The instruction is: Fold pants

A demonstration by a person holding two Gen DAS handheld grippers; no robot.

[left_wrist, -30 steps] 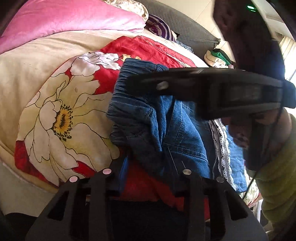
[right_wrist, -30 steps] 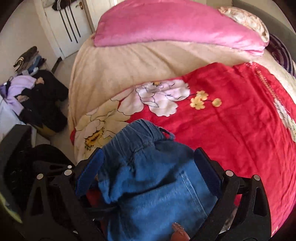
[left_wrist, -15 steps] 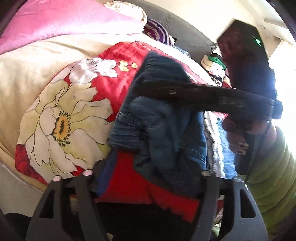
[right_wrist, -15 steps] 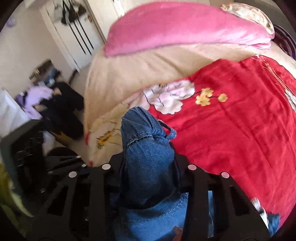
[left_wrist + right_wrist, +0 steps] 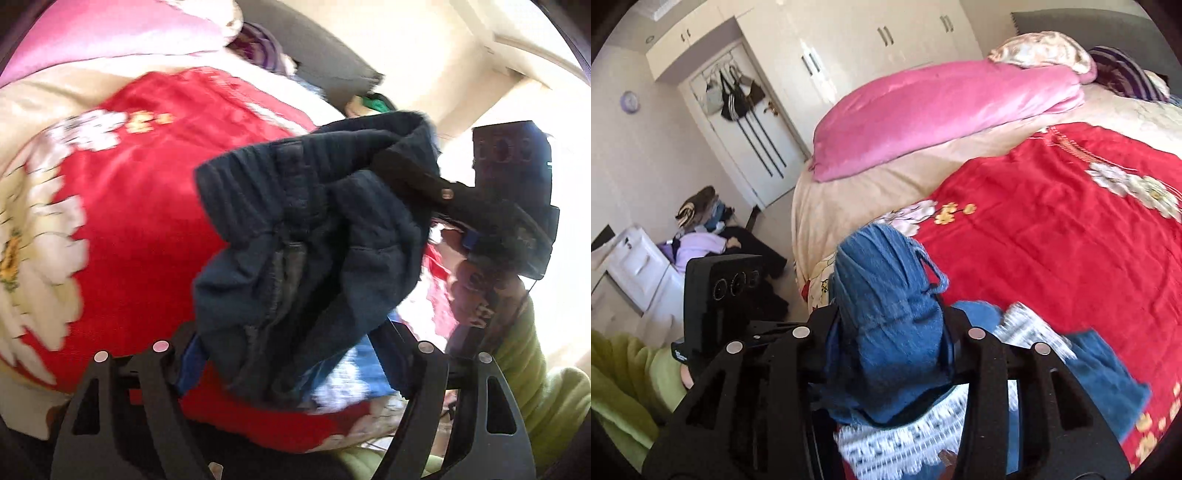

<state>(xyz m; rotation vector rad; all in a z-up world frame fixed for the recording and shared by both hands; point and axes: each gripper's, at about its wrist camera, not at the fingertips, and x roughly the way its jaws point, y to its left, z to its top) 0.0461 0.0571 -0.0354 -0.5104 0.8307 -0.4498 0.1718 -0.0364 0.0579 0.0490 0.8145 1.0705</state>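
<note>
The blue denim pants (image 5: 306, 236) hang bunched above the red flowered bedspread (image 5: 147, 192). In the left wrist view my right gripper (image 5: 406, 173) is shut on their waistband at the upper right. My left gripper (image 5: 291, 354) stands open below the hanging denim, a finger on each side. In the right wrist view my right gripper (image 5: 886, 332) pinches the gathered waistband (image 5: 886, 288), and white lace trim (image 5: 923, 435) shows below. The left gripper body (image 5: 716, 291) is at the left.
A pink duvet (image 5: 942, 110) lies along the far side of the bed. Pillows (image 5: 1045, 51) sit at the headboard. A clothes pile (image 5: 705, 232) and a white cabinet (image 5: 639, 266) stand on the floor left of the bed. The person's green sleeve (image 5: 535, 387) is at the right.
My right gripper has lifted the waistband up and to the right, off the bed. The pants now hang in the air. The left gripper stays open below them.
</note>
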